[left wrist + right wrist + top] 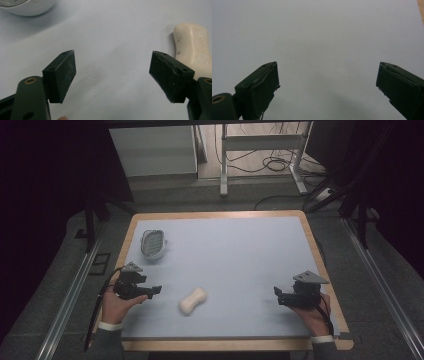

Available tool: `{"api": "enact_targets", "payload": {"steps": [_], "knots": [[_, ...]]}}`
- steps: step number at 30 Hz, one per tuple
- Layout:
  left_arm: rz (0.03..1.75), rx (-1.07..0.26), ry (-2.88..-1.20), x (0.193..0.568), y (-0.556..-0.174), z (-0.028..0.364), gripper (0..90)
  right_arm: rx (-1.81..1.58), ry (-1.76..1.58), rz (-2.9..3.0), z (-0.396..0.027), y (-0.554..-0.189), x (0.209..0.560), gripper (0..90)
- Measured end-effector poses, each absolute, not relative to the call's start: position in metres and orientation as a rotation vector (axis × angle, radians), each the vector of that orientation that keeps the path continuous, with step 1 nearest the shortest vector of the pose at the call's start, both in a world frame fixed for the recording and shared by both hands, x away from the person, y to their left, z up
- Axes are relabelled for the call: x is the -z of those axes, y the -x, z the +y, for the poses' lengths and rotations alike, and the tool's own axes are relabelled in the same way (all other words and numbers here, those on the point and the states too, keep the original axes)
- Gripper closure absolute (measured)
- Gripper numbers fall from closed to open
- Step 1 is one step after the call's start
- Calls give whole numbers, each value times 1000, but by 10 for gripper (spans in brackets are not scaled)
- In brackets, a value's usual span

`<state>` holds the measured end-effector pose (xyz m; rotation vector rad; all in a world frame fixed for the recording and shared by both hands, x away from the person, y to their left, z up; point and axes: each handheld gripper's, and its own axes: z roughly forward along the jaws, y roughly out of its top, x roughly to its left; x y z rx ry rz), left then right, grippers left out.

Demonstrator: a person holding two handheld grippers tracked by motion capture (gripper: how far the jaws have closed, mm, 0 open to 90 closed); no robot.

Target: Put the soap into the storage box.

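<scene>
A cream bar of soap [193, 300] lies on the pale blue mat [230, 255], near the front and left of centre. A white soap dish [152, 243] sits at the mat's back left. My left gripper [157, 290] is held low at the left, open, its jaws pointing right toward the soap. In the left gripper view the soap [196, 48] lies just beyond the right-hand jaw, and the dish [27, 6] shows at the top left. My right gripper [277, 293] rests at the front right, open, with bare mat [319, 37] between its jaws.
The mat lies on a wooden table [320, 251] whose edge frames it. Beyond the table are a white cabinet [152, 150], a metal desk frame [260, 150] and cables [270, 165] on the floor. Dark curtains stand at both sides.
</scene>
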<state>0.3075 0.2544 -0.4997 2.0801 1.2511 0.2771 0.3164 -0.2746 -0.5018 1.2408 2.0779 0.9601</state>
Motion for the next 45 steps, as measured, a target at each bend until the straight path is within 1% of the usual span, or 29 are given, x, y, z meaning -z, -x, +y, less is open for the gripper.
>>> {"api": "enact_targets", "payload": {"steps": [11,16,21,27,35,45], "knots": [[1242,-286,-2081,495,-304,253,225,-1007,-1270,2067,-281,-314,498,68],[1232,-289,-2101,491,-303,247,225,-1025,-1276,2055,-284,-312,496,71],[1237,-271,-2157,486,-305,246,230,-1020,-1260,2069,-287,-312,497,71],[1226,-268,-2169,477,-306,245,231,-1017,-1270,2071,-290,-312,498,71],[1183,-231,-2237,461,-313,231,220,-1034,-1292,2064,-293,-312,498,71],[1125,-218,-2297,442,-321,210,215,-1030,-1305,2048,-295,-311,497,69]]}}
